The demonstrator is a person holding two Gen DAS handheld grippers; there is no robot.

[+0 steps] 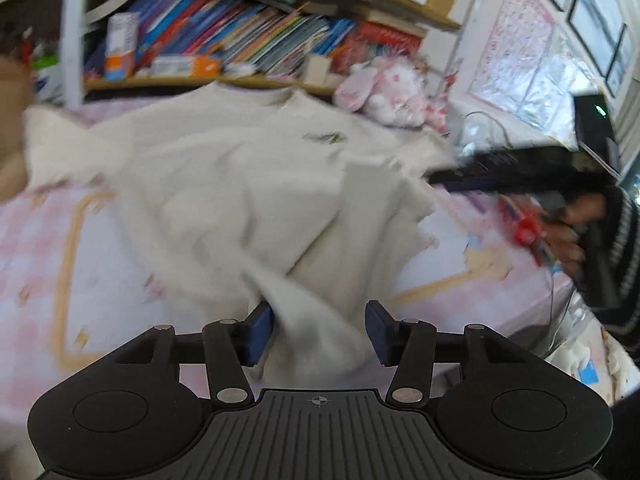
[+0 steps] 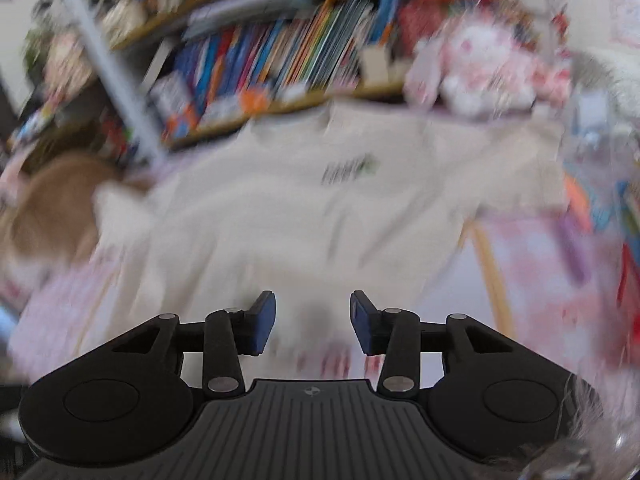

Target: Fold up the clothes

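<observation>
Cream sweater (image 1: pixel 224 184) on pink bedspread (image 1: pixel 36 264), bookshelf (image 1: pixel 240 44) behind

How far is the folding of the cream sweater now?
Early stage. Done: one side of the cream sweater lies bunched over the middle. In hand: nothing gripped; the left tool stands open around a fold, the right tool open. Left: the far sleeve, flattening, final folds.

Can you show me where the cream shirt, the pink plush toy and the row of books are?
cream shirt (image 1: pixel 224 184), left wrist view, on its chest.
pink plush toy (image 1: pixel 384 88), left wrist view, on its body.
row of books (image 2: pixel 288 52), right wrist view, on the spines.
</observation>
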